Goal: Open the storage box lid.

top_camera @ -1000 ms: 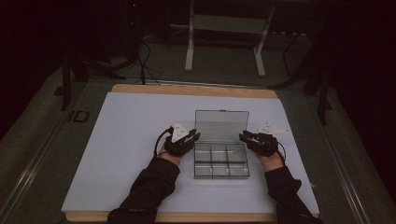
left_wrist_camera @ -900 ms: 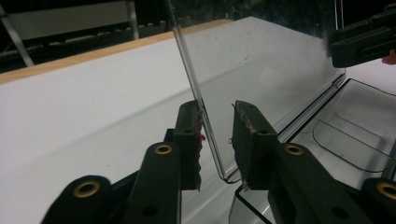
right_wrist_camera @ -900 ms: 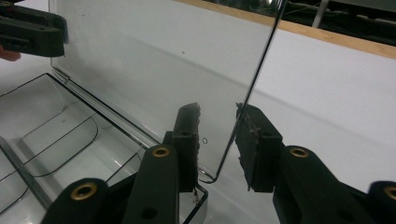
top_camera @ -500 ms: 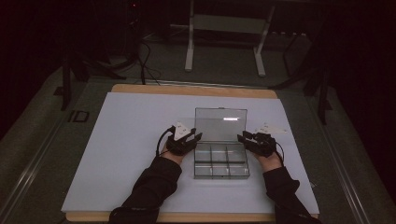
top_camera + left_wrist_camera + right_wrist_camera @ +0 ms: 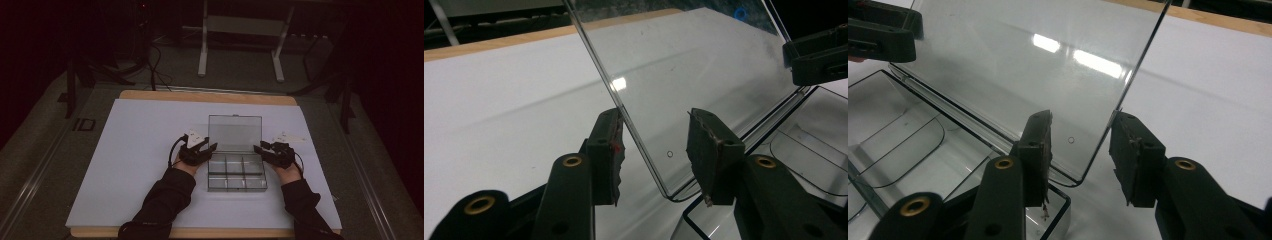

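Broadly, the counter [image 5: 125, 165] carries a clear compartment box [image 5: 236, 172] near its middle, toward five o'clock, long axis running nine to three. Its lid [image 5: 235, 132] stands raised at the twelve o'clock edge, hinged along the back, face toward the person. The left claw [image 5: 207, 148] sits at the lid's nine o'clock edge and the right claw [image 5: 260, 149] at its three o'clock edge, probably to steady or swing it evenly. Each claw gapes, jaws straddling a lower lid corner without clamping it.
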Demonstrator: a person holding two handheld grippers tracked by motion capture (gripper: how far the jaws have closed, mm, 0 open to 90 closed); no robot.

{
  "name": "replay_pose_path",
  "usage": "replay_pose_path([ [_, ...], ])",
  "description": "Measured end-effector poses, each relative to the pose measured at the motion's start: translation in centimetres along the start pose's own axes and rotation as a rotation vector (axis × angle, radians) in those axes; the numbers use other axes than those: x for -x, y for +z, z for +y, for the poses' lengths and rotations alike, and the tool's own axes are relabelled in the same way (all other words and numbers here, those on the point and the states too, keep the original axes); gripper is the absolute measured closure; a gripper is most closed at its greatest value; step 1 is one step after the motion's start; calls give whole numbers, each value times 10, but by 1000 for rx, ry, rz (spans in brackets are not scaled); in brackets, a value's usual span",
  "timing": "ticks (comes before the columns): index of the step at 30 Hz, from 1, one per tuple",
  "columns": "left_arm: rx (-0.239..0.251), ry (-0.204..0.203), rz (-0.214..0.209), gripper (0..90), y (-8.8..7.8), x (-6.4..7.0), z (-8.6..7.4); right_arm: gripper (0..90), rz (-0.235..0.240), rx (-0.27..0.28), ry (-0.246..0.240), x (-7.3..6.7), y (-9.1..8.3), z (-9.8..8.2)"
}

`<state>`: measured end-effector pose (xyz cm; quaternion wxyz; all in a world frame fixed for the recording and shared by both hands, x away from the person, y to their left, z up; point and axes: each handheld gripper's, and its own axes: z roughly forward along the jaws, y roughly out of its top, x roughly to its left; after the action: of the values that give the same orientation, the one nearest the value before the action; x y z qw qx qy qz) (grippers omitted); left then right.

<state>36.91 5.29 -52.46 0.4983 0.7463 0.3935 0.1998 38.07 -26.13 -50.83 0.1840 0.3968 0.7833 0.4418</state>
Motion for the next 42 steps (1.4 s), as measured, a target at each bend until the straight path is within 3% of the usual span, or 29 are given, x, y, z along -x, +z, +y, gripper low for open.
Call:
replay_pose_path([
  [5, -6, -21, -13, 586, 1, -2, 0, 590, -8, -2, 1, 0, 0, 0],
  [8, -29, -16, 6, 533, 3, -1, 0, 579, -27, -6, -10, -1, 1, 0],
  [11, -47, 5, -17, 558, 6, 0, -3, 598, -26, -18, -16, -2, 2, 0],
  [14, -49, 22, -3, 575, 7, 3, -1, 598, -24, -21, -17, -2, 4, 0],
  [20, -48, -7, -20, 550, 7, -1, -2, 567, -16, -26, -6, -1, 4, 0],
  [30, -33, 23, -122, 378, 0, 8, 10, 484, -2, -39, -45, -1, 0, 6],
  [34, -30, 12, -165, 320, -3, 11, 14, 448, -5, -33, -59, -3, -4, 10],
  [36, -30, 2, -202, 271, -3, 12, 15, 396, 1, -29, -67, -4, -6, 12],
  [39, -49, 22, -216, 153, -5, 15, 17, 337, 27, -28, -71, -5, -8, 13],
  [42, -52, 30, -229, 103, -7, 16, 18, 246, 56, -17, -61, -5, -11, 12],
])
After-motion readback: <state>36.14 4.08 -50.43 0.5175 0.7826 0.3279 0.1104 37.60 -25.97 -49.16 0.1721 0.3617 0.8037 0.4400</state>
